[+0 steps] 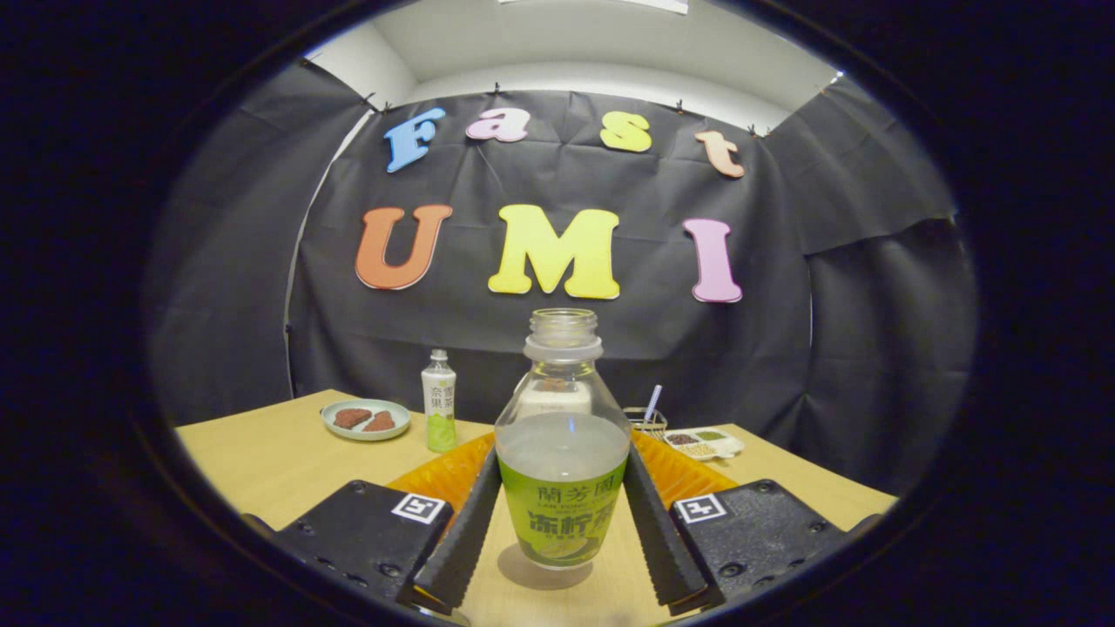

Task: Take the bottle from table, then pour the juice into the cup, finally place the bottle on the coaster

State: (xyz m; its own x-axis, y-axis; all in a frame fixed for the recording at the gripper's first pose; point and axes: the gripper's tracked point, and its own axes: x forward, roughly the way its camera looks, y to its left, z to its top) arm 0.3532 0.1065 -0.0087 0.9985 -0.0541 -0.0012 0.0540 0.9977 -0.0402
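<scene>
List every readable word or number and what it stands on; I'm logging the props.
Clear plastic bottle with green label, clamped between the fingers of the gripper: large printed characters, small lines blurred; none quoted.
Small white-and-green bottle beyond: print too small to read.
Square black-and-white markers on the gripper: pattern, no words.

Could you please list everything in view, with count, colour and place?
open bottle: one, clear with green label, uncapped, standing on the table between the fingers
capped bottle: one, white and green, beyond the fingers
plate: one, pale green, holding two brown pieces, beside the capped bottle
orange mat: one, behind the open bottle
divided dish: one, white, far side
small basket: one, with a straw
table: one, light wood
gripper: one, fingers against the open bottle's sides
</scene>
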